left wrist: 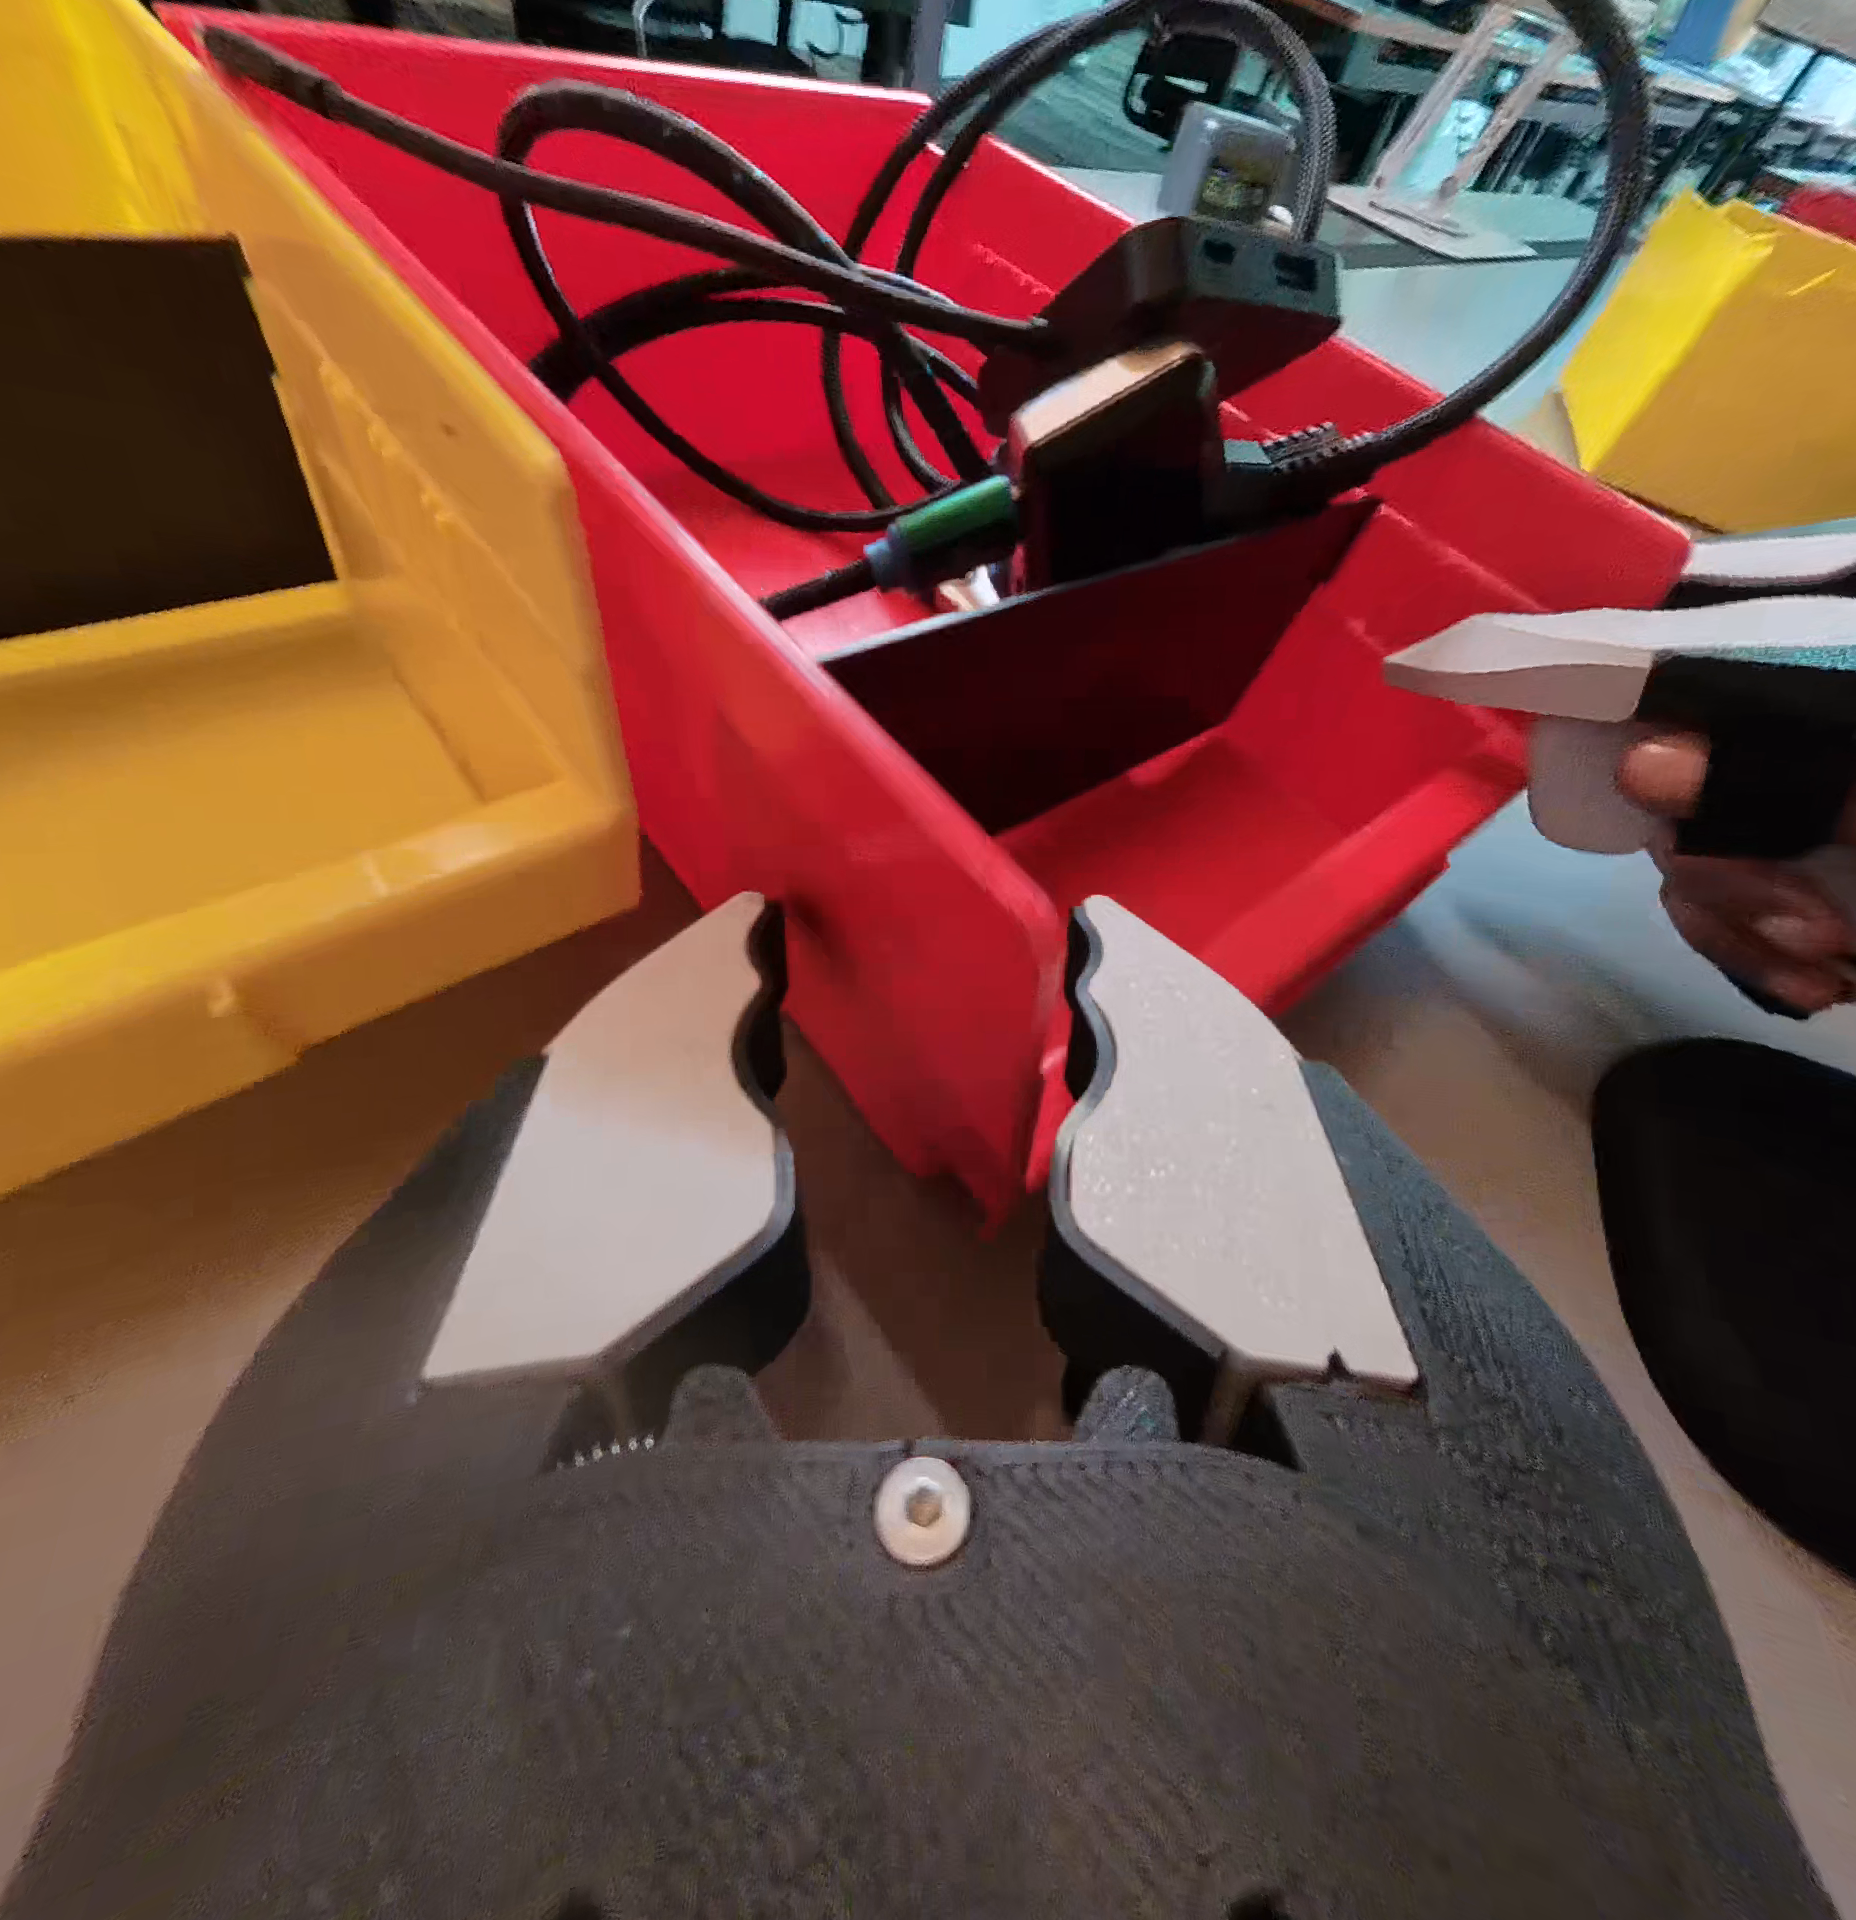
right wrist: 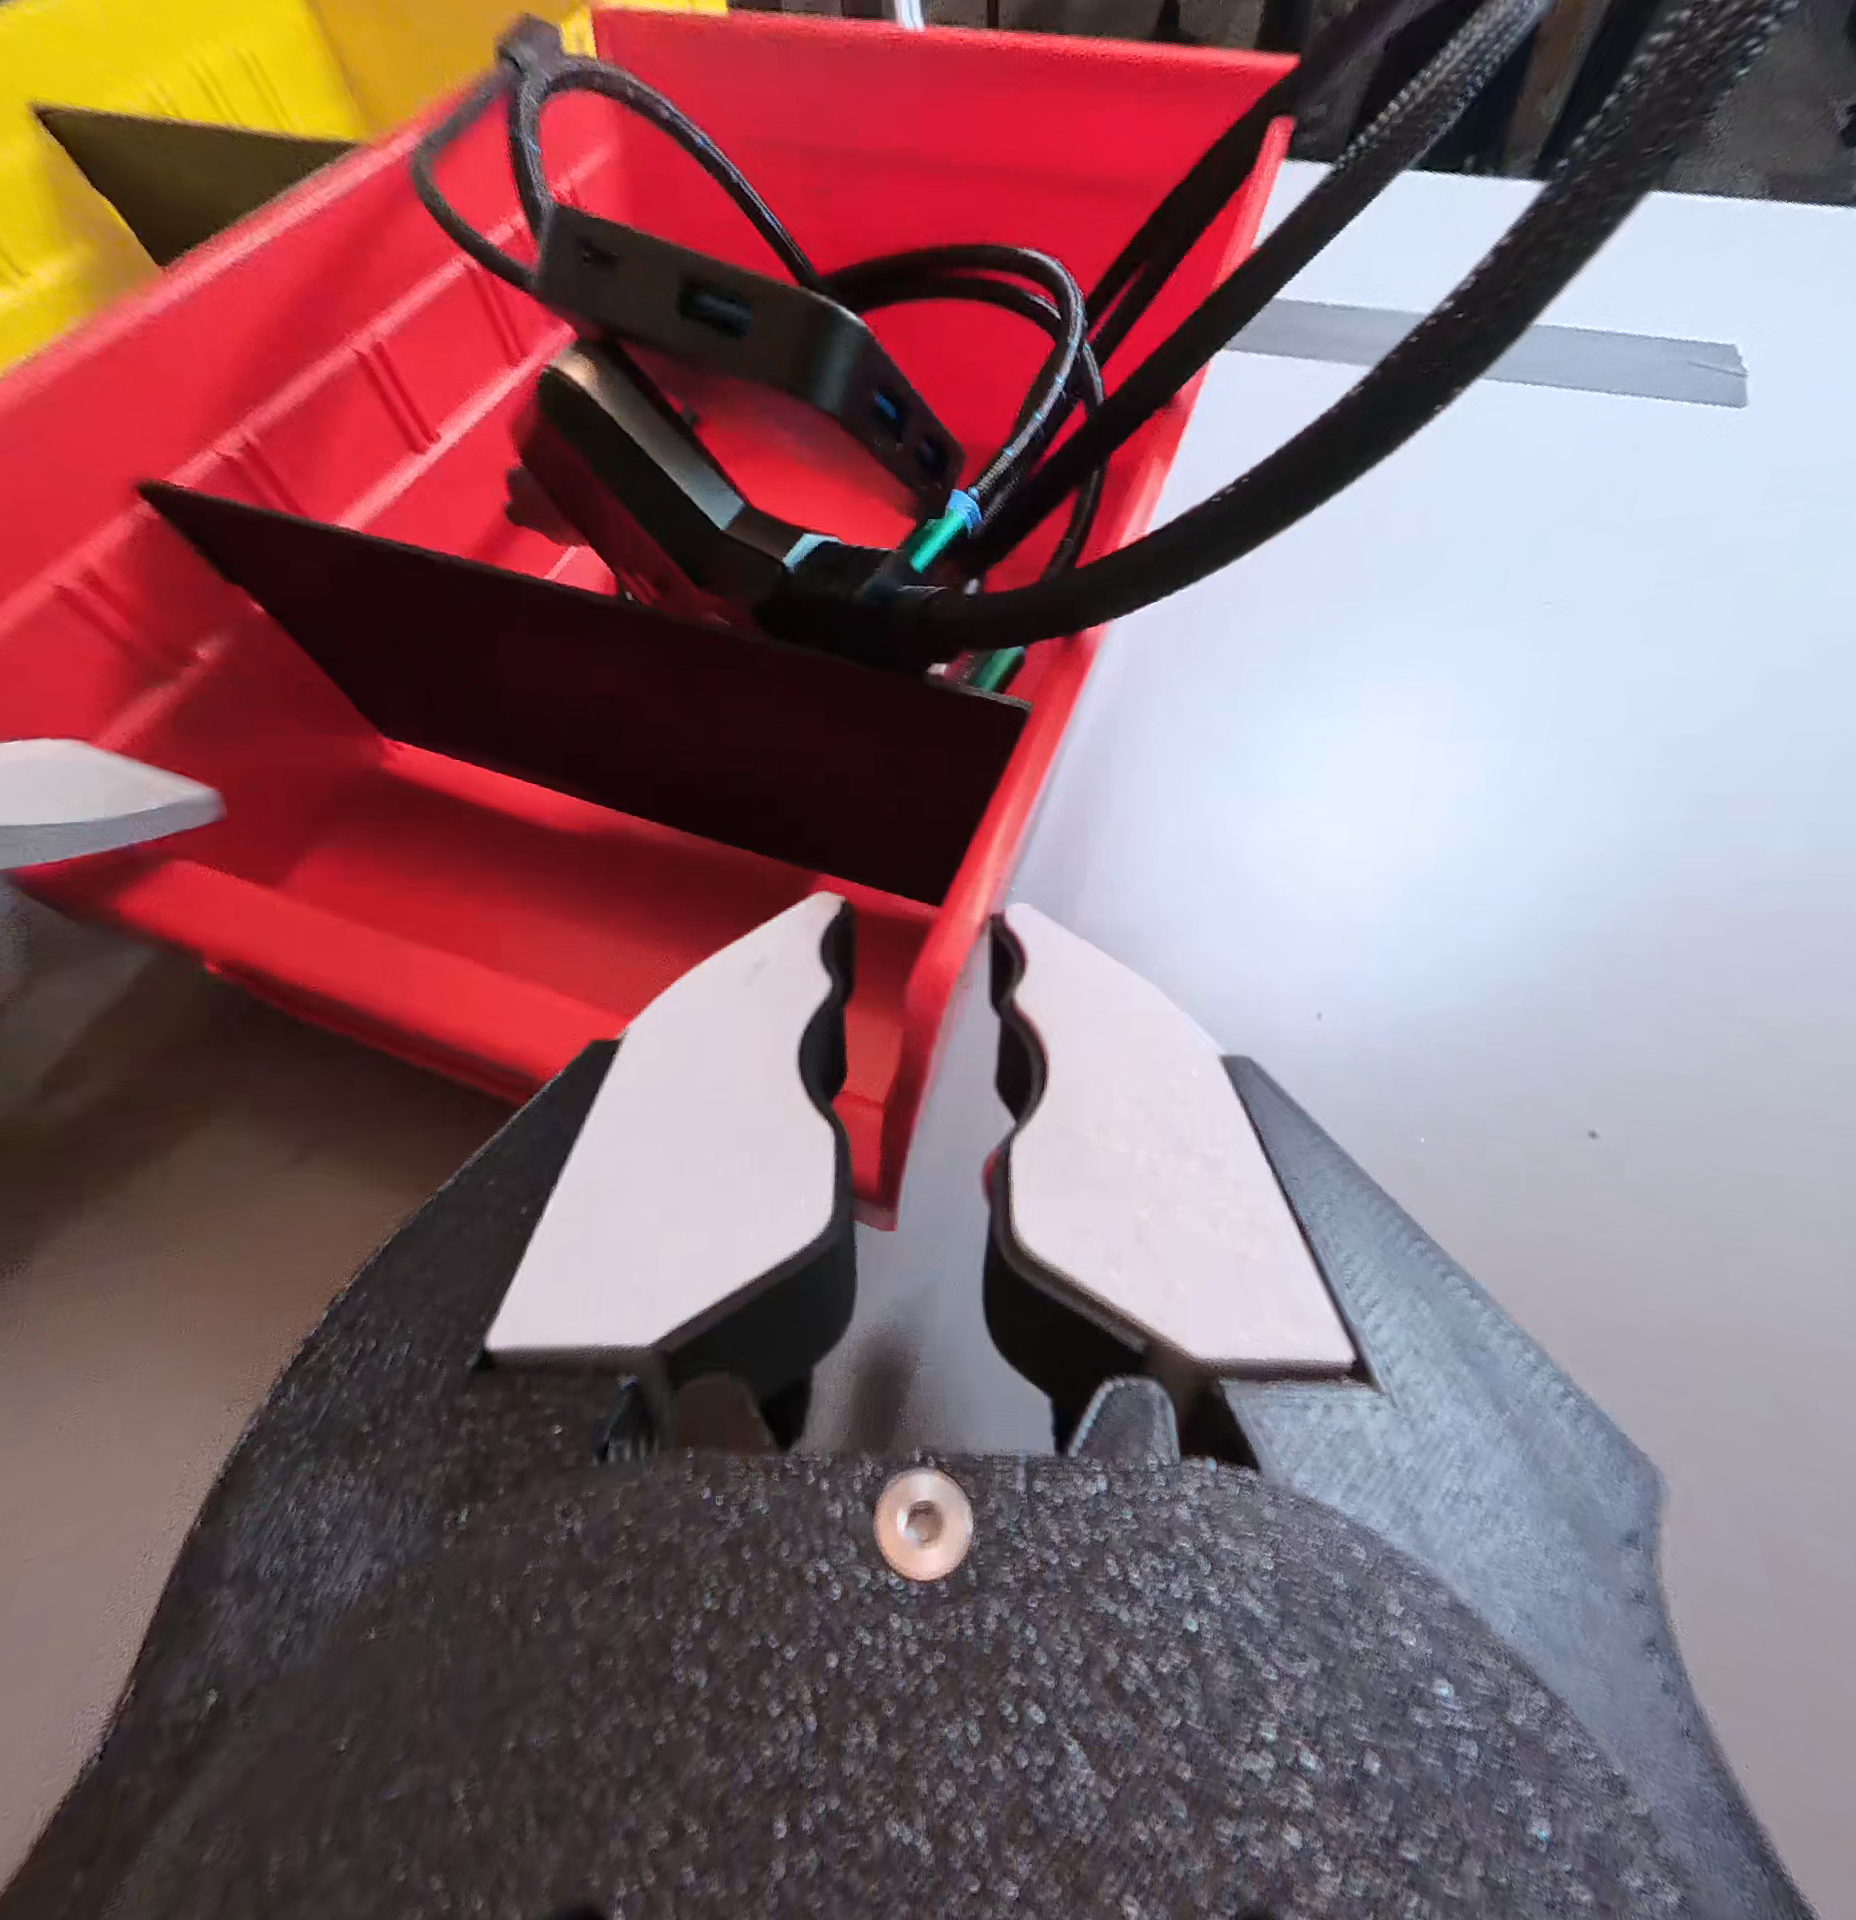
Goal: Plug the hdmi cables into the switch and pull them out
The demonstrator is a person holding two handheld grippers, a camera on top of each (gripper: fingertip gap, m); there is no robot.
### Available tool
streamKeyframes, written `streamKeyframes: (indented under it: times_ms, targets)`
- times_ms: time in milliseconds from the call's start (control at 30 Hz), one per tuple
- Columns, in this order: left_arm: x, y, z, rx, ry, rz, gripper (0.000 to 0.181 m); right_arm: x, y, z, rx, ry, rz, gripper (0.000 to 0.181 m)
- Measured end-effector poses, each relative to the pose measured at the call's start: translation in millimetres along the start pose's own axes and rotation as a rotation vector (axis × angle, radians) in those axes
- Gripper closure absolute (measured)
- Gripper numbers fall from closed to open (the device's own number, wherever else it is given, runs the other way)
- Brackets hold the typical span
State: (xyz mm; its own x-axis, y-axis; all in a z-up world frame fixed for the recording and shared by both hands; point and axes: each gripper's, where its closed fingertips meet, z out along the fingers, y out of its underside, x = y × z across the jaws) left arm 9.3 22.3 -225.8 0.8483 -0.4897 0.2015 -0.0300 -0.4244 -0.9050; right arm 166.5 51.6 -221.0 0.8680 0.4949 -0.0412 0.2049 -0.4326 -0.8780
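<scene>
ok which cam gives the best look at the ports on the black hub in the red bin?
Right wrist view: the black hub lies side-on in the red bin, with several ports along its edge visible. The left wrist view shows the same hub farther off, end-on, with two ports showing and a second black device partly in front.

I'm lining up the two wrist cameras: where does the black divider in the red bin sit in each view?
Left wrist view: black divider right of centre, crossing the red bin above the fingers.
Right wrist view: divider centre-left, slanting down to the right.
Shared landmark: the black hub behind the divider.
</scene>
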Motion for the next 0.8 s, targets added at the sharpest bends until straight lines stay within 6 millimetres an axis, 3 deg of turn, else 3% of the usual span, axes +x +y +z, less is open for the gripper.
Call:
streamKeyframes:
  times_ms: [33, 67, 200, 300, 500, 667, 800]
  targets:
    - [-1.2, -5.4, 3.3, 0.027, -0.018, -0.005, 0.126, 1.1, -0.1, -0.3, 0.005, 0.020, 0.000, 0.160]
    - [-3.6, -10.3, 5.4, 0.055, -0.039, -0.033, 0.127, 4.4, -0.3, -1.4, 0.009, 0.057, -0.024, 0.168]
    - [-8.1, -20.4, 2.4, 0.119, -0.073, -0.082, 0.147, 9.4, 0.7, -5.7, 0.011, 0.156, -0.095, 0.172]
    - [-12.0, -28.7, -4.3, 0.136, -0.132, 0.000, 0.159, 3.6, 0.0, -14.2, 0.021, 0.168, -0.112, 0.172]
    - [-6.0, -51.7, -22.7, 0.209, -0.111, 0.027, 0.170, -9.2, -23.9, -52.5, 0.130, 0.247, -0.163, 0.174]
    - [2.2, -87.6, -59.2, 0.318, -0.106, 0.072, 0.172, -27.9, -57.5, -84.3, 0.224, 0.271, -0.197, 0.174]
    - [-5.3, -123.2, -116.2, 0.444, -0.164, 0.117, 0.172, -65.2, -103.9, -106.2, 0.352, 0.244, -0.263, 0.174]
